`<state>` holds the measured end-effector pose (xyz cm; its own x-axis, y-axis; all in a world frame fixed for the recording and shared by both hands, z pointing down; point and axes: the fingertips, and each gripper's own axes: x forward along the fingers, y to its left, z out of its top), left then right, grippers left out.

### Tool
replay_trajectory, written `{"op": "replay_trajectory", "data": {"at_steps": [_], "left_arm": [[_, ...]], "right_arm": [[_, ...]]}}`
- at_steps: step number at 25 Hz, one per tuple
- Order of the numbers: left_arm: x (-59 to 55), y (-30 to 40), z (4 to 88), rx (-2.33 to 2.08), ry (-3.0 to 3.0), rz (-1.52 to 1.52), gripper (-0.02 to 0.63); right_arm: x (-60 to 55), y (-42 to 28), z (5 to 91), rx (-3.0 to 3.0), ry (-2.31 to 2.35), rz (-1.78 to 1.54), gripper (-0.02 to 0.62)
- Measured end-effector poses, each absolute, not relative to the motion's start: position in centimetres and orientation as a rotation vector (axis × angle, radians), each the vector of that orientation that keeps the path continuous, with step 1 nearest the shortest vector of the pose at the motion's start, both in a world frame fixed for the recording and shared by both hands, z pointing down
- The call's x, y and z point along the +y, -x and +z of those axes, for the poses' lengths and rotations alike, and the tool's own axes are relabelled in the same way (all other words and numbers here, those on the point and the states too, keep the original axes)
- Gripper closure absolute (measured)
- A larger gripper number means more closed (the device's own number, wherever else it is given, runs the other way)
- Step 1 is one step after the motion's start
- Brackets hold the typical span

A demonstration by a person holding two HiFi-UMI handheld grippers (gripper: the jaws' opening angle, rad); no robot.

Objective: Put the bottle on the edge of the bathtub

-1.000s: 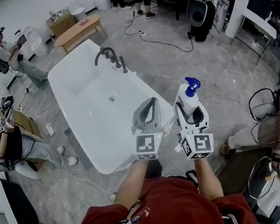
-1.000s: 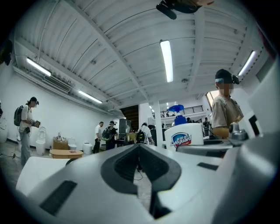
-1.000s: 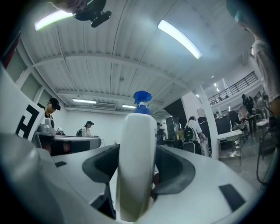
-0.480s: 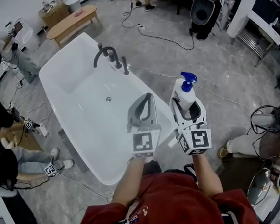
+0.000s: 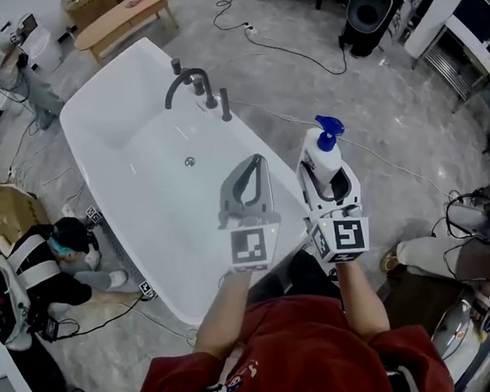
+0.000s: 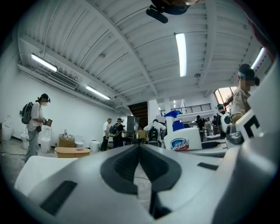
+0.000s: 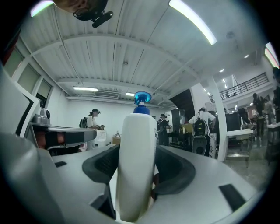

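Observation:
My right gripper [image 5: 330,183] is shut on a white pump bottle [image 5: 322,159] with a blue pump head, held upright above the floor just right of the bathtub's near rim [image 5: 286,197]. In the right gripper view the bottle [image 7: 137,162] stands between both pads. My left gripper [image 5: 246,185] is shut and empty, hovering over the white bathtub's basin near its right side. From the left gripper view the bottle [image 6: 182,136] shows to the right, with its label facing the camera.
A dark tap set [image 5: 193,85] stands on the tub's far right rim, a drain [image 5: 190,162] in the basin. Cables [image 5: 300,56] run across the grey floor. A person [image 5: 49,261] crouches left of the tub. A wooden bench [image 5: 120,22] stands beyond it.
The view has shifted so the tub sits a little further left and up. Both grippers keep their pose, the bottle still held. A person at the left has crouched closer to the tub.

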<state>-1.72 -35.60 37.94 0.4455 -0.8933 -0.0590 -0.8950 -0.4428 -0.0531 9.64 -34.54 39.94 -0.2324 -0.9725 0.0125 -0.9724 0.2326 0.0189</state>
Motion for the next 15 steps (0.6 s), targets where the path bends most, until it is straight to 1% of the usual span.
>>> {"op": "replay_trajectory", "data": {"at_steps": [4, 8, 15], "left_arm": [[-37.4, 1.8, 39.1, 1.689, 2.630, 0.075, 0.589], [-39.0, 1.5, 41.2, 1.703, 2.623, 0.010, 0.589], [-41.4, 1.2, 45.0, 1.760, 2.617, -0.001, 0.589]], "right_arm": [[-37.1, -10.0, 42.7, -2.446, -1.916, 0.041, 0.333], [-39.2, -10.5, 45.9, -2.448, -1.891, 0.106, 0.333], [-42.5, -10.5, 52.2, -2.455, -1.845, 0.177, 0.333]]}}
